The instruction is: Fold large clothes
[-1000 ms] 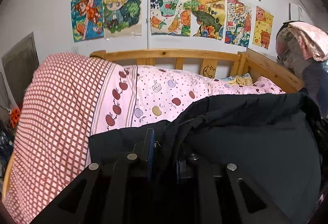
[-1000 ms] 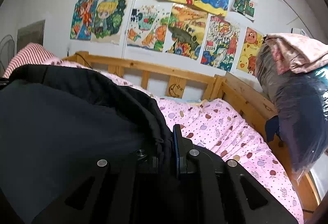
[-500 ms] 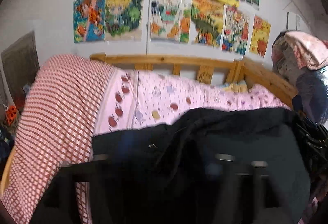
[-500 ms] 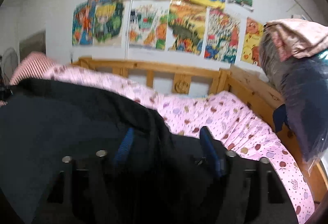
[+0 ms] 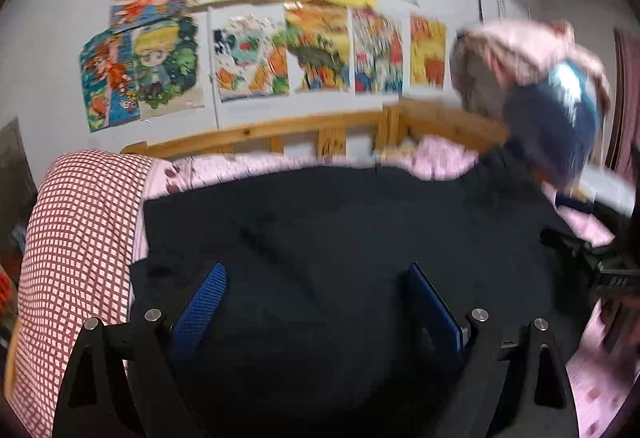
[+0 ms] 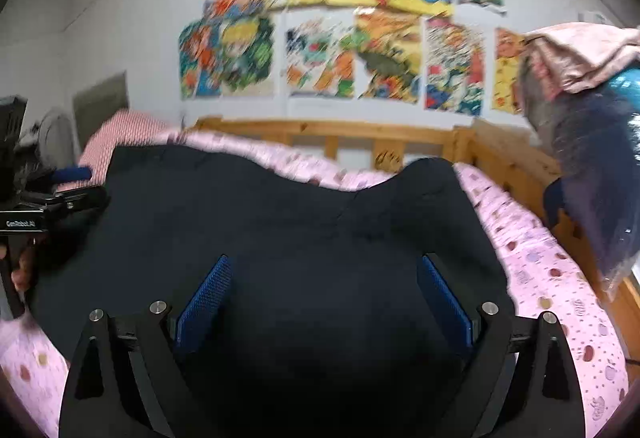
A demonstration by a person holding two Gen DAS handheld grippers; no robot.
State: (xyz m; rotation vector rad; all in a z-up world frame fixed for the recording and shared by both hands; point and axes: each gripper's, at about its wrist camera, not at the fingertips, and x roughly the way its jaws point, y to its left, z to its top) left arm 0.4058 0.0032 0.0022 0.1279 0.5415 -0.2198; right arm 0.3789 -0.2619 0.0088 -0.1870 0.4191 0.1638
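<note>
Lying spread across the pink patterned bed sheet (image 6: pixel 552 290), the dark garment (image 6: pixel 304 238) fills the middle of both wrist views, its far edge near the wooden bed rail (image 6: pixel 320 129). The left gripper (image 5: pixel 316 302) hovers with its blue-padded fingers (image 5: pixel 202 302) wide apart and nothing between them; the right gripper (image 6: pixel 324 298) likewise has its fingers (image 6: pixel 444 302) spread and empty, the cloth lying beneath both. In the right wrist view the left gripper's body and the hand (image 6: pixel 22 270) holding it sit at the garment's left edge.

Both views are smeared by motion blur, so the exact fold lines cannot be read. The far edge in the right wrist view looks wavy, dipping in the middle and rising at two humps, which suggests the layers are not lying square. The main risk, as I judge it, is that the next pinch takes only the top layer, or takes sheet along with cloth, since the dark fabric hides its own edges and creases. A grab too far in from a corner would drag the whole piece sideways and undo what flatness it has. The checked blanket (image 5: pixel 76 238) heaped at the left touches the garment's side and could snag or be swept into a fold. Uneven pull between the two hands would leave a skewed, lopsided fold.
</note>
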